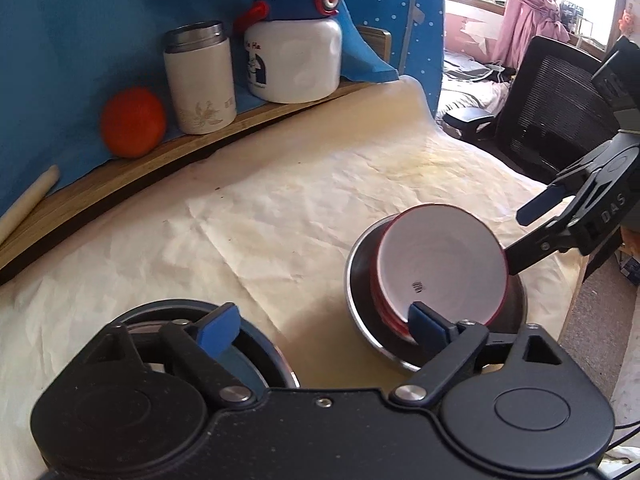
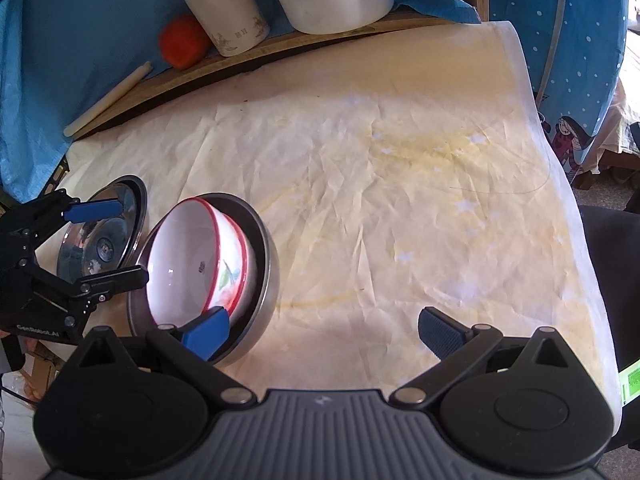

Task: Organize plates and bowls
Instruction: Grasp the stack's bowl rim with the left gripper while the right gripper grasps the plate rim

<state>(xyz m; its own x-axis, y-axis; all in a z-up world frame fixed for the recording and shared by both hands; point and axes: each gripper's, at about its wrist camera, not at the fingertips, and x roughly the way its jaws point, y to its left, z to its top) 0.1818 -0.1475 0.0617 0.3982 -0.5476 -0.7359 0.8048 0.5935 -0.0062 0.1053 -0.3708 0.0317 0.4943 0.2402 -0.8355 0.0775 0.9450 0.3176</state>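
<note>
two steel bowls (image 2: pixel 102 236) (one holds two nested white bowls (image 2: pixel 192 260)), both grippers' fingers (image 2: pixel 208 334) apart.

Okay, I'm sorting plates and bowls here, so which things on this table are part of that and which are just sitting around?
Part of the job:
- white bowl with red rim, tilted inside the metal bowl
- second metal bowl, beside it

Just lying about:
- orange
- white thermos
- white jug with blue lid
- cream stick
- office chair
</note>
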